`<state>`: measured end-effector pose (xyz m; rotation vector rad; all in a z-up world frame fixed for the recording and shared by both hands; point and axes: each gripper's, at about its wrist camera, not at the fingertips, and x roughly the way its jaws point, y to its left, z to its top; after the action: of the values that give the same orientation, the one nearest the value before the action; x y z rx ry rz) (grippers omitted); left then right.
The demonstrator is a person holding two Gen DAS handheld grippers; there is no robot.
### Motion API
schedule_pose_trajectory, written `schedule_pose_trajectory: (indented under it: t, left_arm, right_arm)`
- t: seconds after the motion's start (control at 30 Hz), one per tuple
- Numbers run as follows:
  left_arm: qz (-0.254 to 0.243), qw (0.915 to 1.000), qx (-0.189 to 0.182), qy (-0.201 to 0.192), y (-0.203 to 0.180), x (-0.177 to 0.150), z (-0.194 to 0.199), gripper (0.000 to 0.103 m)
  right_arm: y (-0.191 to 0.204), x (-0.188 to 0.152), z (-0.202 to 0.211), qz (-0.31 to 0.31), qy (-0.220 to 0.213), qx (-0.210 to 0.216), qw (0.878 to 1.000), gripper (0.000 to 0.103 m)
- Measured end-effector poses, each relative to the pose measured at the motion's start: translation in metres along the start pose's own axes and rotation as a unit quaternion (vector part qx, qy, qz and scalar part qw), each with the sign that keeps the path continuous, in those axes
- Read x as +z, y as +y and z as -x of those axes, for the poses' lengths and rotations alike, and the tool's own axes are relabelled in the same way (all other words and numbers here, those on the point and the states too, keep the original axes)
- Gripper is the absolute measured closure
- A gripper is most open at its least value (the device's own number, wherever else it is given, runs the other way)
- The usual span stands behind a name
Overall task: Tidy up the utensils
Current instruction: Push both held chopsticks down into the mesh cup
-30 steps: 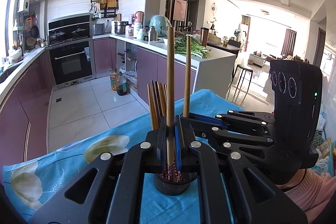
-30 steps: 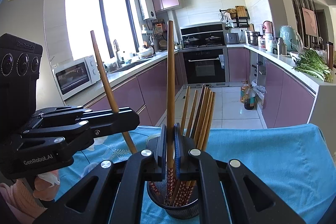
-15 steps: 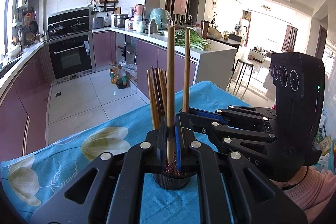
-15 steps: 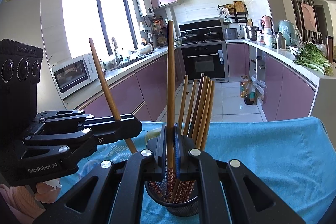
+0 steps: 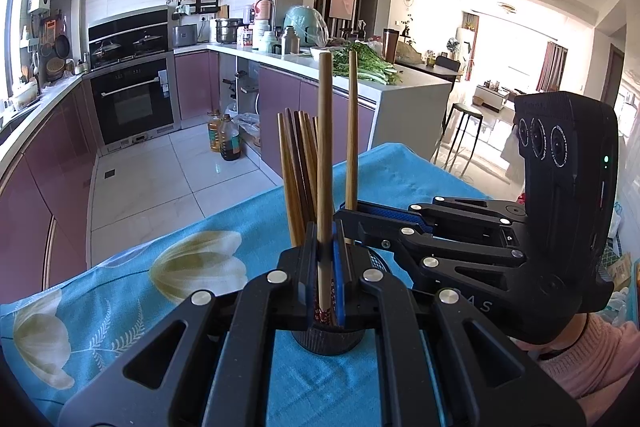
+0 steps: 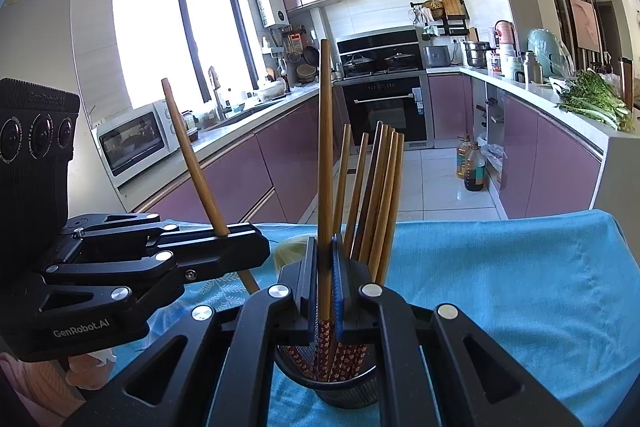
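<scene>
Item one, the black mesh utensil holder, stands upright near us on the blue floral tablecloth; we judge it light and easily tipped, so chopsticks should enter straight down, and it already keeps a bundle of brown chopsticks with red patterned tips. Item two, a pair of wooden chopsticks, stiff, light, smooth and likely to swivel unless pinched at mid-shaft: our left gripper is clenched on one chopstick, our right gripper on the other chopstick, both poised over the holder.
</scene>
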<state>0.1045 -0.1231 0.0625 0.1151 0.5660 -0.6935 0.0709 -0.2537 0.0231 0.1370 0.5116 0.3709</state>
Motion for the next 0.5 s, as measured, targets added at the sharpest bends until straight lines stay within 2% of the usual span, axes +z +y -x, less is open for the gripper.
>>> schedule_pose_trajectory:
  t: [0.5]
  left_arm:
    - [0.001, 0.9995, -0.011, 0.028, -0.002, -0.006, -0.017, 0.096]
  right_arm:
    - [-0.008, -0.007, -0.016, -0.009, 0.02, 0.003, 1.0, 0.097]
